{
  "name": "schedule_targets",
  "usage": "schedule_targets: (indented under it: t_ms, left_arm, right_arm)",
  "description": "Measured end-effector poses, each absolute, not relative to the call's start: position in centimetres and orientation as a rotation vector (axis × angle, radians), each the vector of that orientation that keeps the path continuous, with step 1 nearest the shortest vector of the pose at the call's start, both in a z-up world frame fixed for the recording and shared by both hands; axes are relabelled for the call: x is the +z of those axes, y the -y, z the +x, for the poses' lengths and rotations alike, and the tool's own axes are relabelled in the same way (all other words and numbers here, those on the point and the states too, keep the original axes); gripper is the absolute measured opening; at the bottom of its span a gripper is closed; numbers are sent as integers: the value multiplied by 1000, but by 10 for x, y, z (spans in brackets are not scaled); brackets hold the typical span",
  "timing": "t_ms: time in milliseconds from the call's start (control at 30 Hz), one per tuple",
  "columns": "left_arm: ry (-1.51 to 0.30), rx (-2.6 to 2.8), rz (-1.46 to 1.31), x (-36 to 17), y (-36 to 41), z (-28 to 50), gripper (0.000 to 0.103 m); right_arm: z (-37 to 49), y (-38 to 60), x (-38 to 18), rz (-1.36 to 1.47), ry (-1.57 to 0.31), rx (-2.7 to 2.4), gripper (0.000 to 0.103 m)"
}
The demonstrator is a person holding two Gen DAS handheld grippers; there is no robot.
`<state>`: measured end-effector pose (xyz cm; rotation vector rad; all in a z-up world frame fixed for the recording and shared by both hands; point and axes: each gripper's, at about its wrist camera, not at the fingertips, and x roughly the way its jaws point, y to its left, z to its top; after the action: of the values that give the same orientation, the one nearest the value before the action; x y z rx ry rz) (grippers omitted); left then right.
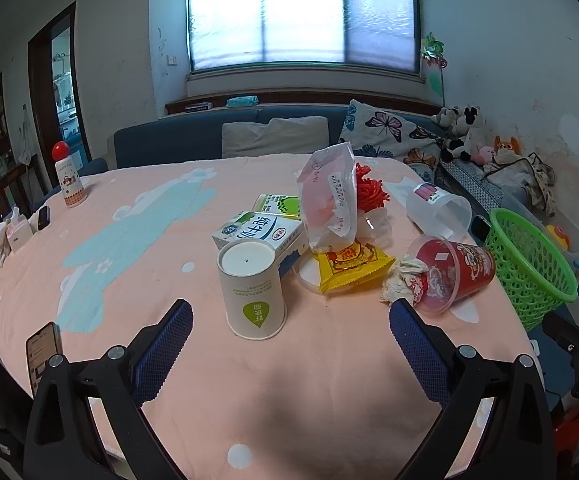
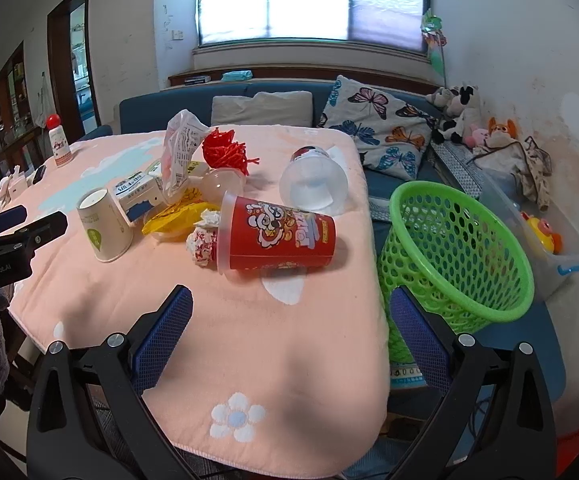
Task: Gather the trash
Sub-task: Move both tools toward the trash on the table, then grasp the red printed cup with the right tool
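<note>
Left gripper (image 1: 290,316) and right gripper (image 2: 290,304), each with fingers spread wide and holding nothing, above a pink tablecloth (image 2: 249,340). Trash lies mid-table: an upturned paper cup (image 1: 252,288), a milk carton (image 1: 261,234), a yellow wrapper (image 1: 349,266), a plastic bag (image 1: 329,196), and a red cup (image 2: 277,234) on its side with crumpled tissue (image 2: 205,236) at its mouth. The green basket (image 2: 453,252), just beside the table's edge, appears empty.

Three cups (image 1: 252,288), two milk cartons (image 1: 263,236), one green basket (image 1: 529,264)
</note>
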<state>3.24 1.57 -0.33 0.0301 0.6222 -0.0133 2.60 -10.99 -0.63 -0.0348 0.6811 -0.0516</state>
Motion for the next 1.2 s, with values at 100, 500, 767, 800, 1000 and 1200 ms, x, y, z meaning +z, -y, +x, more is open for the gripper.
schedule_targets:
  t_ms: [100,500,767,800,1000,1200]
  left_arm:
    - [-625,-14,31,-4,-16,35,96]
    - [-658,-5,4,-9,-31,53,95]
    - [-704,1,-26,-18,-45,67,89]
    - [-709,-1,-31,-20,-47,69,89]
    - [-722,-10,-25,-25,-46,74,88]
    - [-743,-24,-30,-28,-46,84,88]
  right_arm:
    - [28,111,-8,-29,-684,-49,97]
    - [44,118,-6,-46,-698,-27,95]
    - [70,124,-9,-44,-723,21,94]
    - [74,126,-10,-40,-731,44,94]
    - [90,122,-15,-154,-758,127,93]
    - [110,117,-24,-320,-797,257,93]
